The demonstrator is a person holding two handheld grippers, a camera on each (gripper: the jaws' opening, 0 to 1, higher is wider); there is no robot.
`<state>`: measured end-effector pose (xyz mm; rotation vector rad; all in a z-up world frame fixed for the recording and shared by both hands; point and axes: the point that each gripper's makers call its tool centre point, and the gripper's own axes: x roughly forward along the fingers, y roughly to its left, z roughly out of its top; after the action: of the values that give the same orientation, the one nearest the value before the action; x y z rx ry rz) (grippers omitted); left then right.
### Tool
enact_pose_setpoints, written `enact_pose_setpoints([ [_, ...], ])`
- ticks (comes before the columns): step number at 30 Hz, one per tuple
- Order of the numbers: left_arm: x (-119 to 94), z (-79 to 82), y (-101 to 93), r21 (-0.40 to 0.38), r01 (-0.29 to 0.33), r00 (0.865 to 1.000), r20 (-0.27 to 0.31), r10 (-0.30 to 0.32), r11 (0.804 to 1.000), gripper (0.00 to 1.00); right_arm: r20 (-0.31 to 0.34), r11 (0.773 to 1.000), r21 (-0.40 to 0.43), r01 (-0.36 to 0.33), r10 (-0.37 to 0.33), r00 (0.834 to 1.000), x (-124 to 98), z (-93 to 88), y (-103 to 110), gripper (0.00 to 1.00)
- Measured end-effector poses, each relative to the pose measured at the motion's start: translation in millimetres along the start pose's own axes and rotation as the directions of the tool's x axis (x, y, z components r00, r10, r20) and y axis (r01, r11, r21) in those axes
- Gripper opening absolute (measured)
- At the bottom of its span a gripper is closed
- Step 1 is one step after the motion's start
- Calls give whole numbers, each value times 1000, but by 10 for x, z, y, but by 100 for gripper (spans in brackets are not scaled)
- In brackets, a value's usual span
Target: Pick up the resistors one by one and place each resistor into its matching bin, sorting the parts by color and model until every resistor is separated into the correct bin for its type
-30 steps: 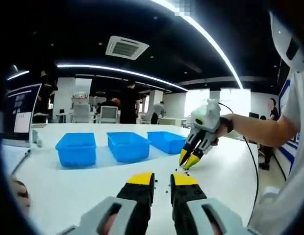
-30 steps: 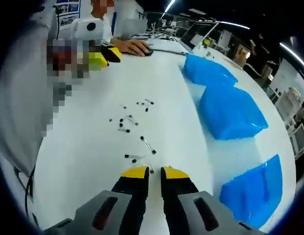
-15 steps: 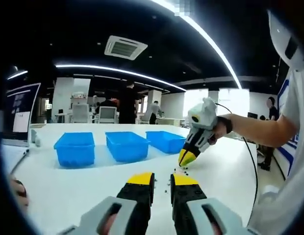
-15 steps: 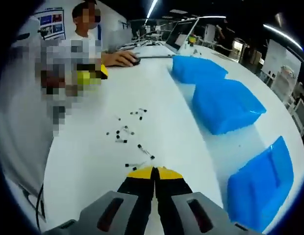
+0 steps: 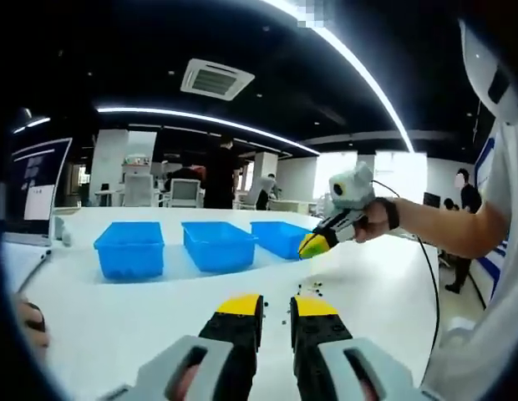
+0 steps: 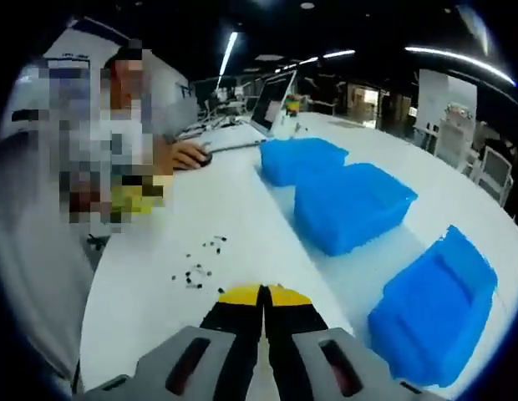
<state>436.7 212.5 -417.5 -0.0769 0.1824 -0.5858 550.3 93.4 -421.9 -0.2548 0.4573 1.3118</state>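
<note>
Three blue bins stand in a row on the white table. Small dark resistors lie scattered just beyond my left gripper, which is open by a narrow gap and holds nothing. My right gripper hangs shut above the table beside the rightmost bin. In the right gripper view its yellow tips are pressed together, and the resistor they closed on is too small to see. The loose resistors lie below and to the left, with the bins on the right.
A laptop stands open at the table's far end, with a person's hand resting near it. Its screen is at the left of the left gripper view. People and office chairs are beyond the table.
My right gripper shut on a resistor lying on the table, then rose and swung towards the bins. The left gripper stayed still and open.
</note>
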Motion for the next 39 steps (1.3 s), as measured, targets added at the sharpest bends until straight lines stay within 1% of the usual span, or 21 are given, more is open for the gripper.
enact_pose_setpoints([
  [2, 0, 2, -2, 1, 0, 1000, -2, 0, 1000, 16, 68, 1000, 4, 15, -16, 998, -52, 98, -49, 4],
  [3, 1, 0, -3, 3, 0, 1000, -4, 0, 1000, 16, 100, 999, 8, 38, -39, 994, -80, 142, -90, 4],
  [6, 3, -1, -6, -1, 2, 1000, -4, -2, 1000, 16, 198, 994, 43, 102, -109, 974, -190, 257, -265, 4],
  [7, 5, -4, -9, -2, 3, 1000, -5, -3, 1000, 16, 257, 987, 67, 143, -156, 954, -255, 339, -369, 4],
  [8, 8, -8, -14, -1, 5, 1000, -7, -5, 1000, 16, 298, 982, 79, 169, -185, 937, -307, 397, -441, 4],
  [10, 16, -11, -22, 3, 6, 1000, -9, -6, 1000, 16, 357, 962, 116, 246, -272, 894, -451, 470, -639, 4],
  [11, 18, -9, -27, 2, 9, 1000, -8, -9, 1000, 16, 376, 946, 125, 300, -325, 868, -535, 494, -749, 4],
  [12, 22, -6, -35, 0, 12, 1000, -7, -12, 1000, 16, 395, 925, 142, 351, -378, 837, -627, 520, -855, 4],
  [13, 26, -4, -45, 0, 14, 1000, -7, -14, 1000, 16, 407, 909, 163, 383, -416, 814, -701, 538, -924, 4],
  [15, 33, -11, -56, 3, 16, 1000, -10, -16, 1000, 16, 422, 865, 188, 464, -498, 757, -870, 561, -1094, 4],
  [16, 39, -18, -59, 4, 17, 1000, -12, -17, 1000, 16, 415, 844, 195, 499, -532, 738, -932, 549, -1173, 4],
  [18, 44, -18, -62, 0, 19, 1000, -11, -19, 1000, 16, 411, 815, 232, 531, -577, 705, -1020, 528, -1287, 4],
  [20, 45, -4, -64, 1, 20, 1000, -6, -20, 1000, 16, 407, 802, 245, 544, -595, 693, -1053, 505, -1326, 4],
  [23, 49, 6, -50, 3, 17, 1000, -4, -17, 1000, 16, 409, 798, 248, 550, -601, 687, -1048, 498, -1353, 4],
  [24, 50, 11, -45, -1, 18, 1000, -2, -18, 1000, 16, 394, 788, 254, 562, -614, 684, -1044, 468, -1385, 6],
  [26, 49, 17, -48, 0, 20, 1000, -2, -20, 1000, 16, 352, 765, 274, 583, -644, 679, -1041, 379, -1465, 13],
  [27, 48, 20, -51, 3, 22, 1000, -2, -22, 1000, 16, 330, 753, 284, 593, -658, 677, -1036, 331, -1504, 14],
  [28, 49, 19, -54, 6, 24, 1000, -3, -24, 1000, 16, 326, 749, 284, 598, -662, 675, -1044, 318, -1532, 15],
  [30, 55, 10, -56, 6, 27, 1000, -5, -27, 1000, 16, 324, 745, 283, 604, -667, 672, -1064, 309, -1488, 16],
  [33, 51, 11, -53, 3, 25, 1000, -5, -25, 1000, 16, 334, 749, 284, 599, -663, 670, -1085, 340, -1458, 15],
  [39, 64, -5, -30, 2, 19, 1000, -9, -19, 1000, 16, 335, 766, 254, 591, -643, 689, -1066, 362, -1445, 15],
])
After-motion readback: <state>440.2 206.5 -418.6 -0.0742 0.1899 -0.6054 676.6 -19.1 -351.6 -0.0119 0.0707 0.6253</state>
